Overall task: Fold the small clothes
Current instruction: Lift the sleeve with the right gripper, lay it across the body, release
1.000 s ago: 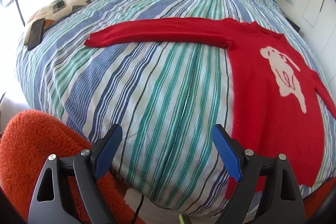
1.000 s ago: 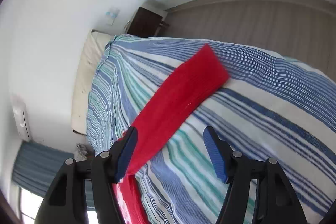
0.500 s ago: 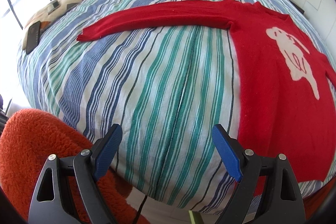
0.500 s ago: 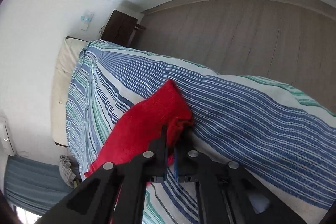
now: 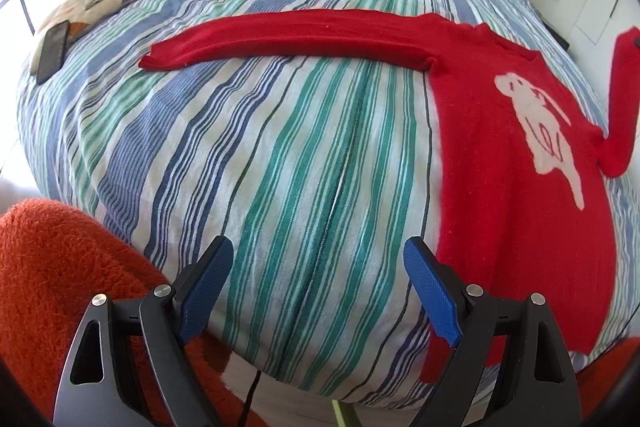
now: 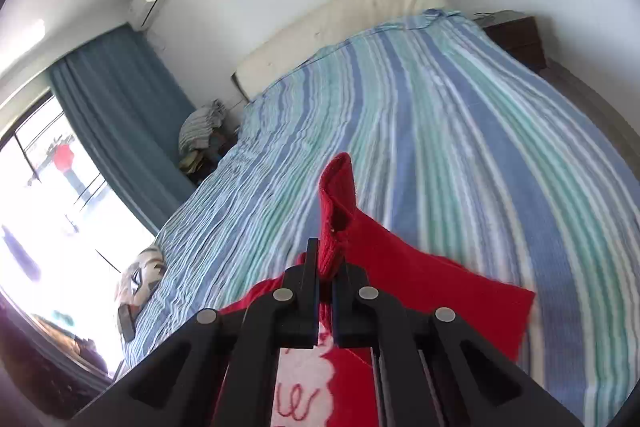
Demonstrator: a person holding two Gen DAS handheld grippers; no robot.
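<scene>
Two grippers: my left gripper (image 5: 318, 291) hangs spread wide and empty over the near bed edge; my right gripper (image 6: 326, 267) is clenched on the cuff of the red knit sweater with white rabbit motif (image 5: 520, 163), lifting that sleeve to fold inward. Body lies flat at the striped bedspread (image 5: 280, 147) near-right edge.

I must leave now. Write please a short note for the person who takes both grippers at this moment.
Left gripper: open, empty, low over the striped bed.
Right gripper: shut on the right sleeve cuff of the red sweater, sleeve lifted above the body.
Left sleeve lies flat, stretched out.
Done: right cuff gripped and raised.
Left: lay this sleeve over the body, fold the left sleeve in, then fold the body.
</scene>
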